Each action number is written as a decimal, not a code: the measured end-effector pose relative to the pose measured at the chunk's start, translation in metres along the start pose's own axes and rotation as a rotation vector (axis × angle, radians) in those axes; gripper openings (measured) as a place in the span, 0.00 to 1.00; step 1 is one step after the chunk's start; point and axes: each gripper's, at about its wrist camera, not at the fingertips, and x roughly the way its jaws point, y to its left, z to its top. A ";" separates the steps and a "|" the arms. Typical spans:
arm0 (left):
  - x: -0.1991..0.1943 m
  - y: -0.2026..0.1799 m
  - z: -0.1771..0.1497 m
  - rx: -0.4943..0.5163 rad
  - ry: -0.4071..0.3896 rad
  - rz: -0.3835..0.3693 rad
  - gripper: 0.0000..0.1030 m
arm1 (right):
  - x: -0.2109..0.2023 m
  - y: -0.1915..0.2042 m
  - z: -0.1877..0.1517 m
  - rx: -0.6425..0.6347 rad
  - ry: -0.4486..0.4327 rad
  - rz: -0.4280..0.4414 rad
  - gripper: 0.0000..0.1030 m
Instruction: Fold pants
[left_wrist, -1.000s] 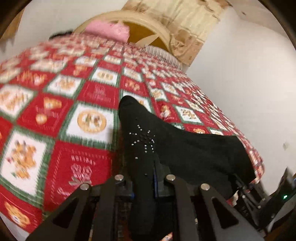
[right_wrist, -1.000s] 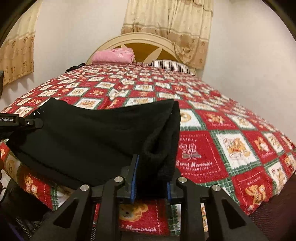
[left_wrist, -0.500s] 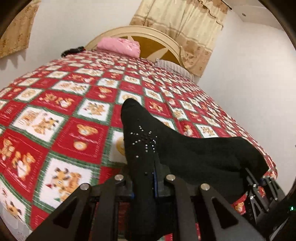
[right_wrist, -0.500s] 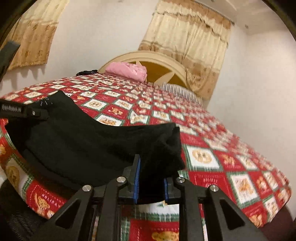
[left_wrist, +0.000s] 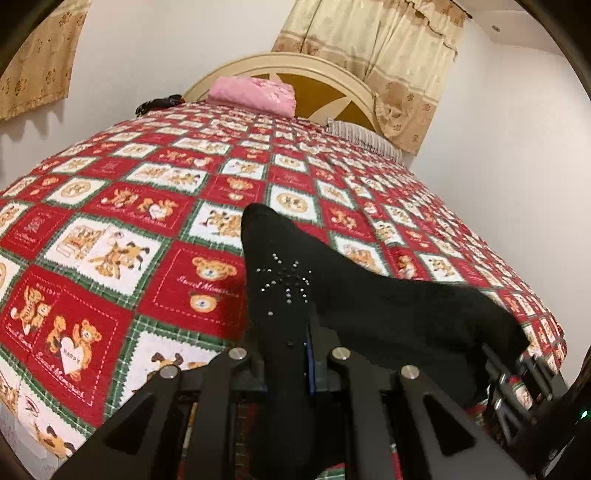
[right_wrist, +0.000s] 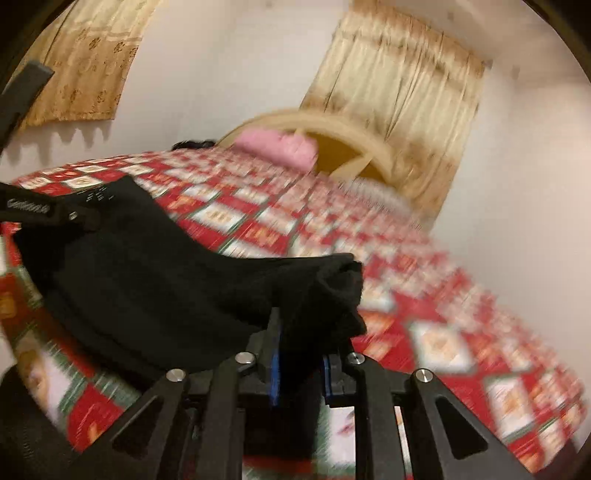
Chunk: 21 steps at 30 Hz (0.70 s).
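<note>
Over quilted bedspread (left_wrist: 155, 295) | both tools clamp soft black pants (left_wrist: 388, 314), studded corner

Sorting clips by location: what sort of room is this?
A bedroom, most likely: a bed under a red teddy-bear quilt, a curved headboard with a pink pillow against it, and curtains behind.

Your two wrist cameras both sit low at the bed's near edge, looking along the quilt (left_wrist: 155, 206) toward the far headboard (left_wrist: 295, 66); both share the black pants (right_wrist: 155, 280) close up.
</note>
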 end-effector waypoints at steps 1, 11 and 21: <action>0.005 0.003 -0.002 -0.007 0.013 0.006 0.15 | 0.005 -0.001 -0.007 0.002 0.030 0.008 0.25; 0.018 0.019 -0.006 -0.055 0.061 0.004 0.17 | 0.001 -0.087 -0.027 0.419 0.103 0.298 0.68; 0.019 0.026 -0.004 -0.087 0.075 -0.015 0.17 | 0.034 -0.041 -0.029 0.438 0.187 0.464 0.68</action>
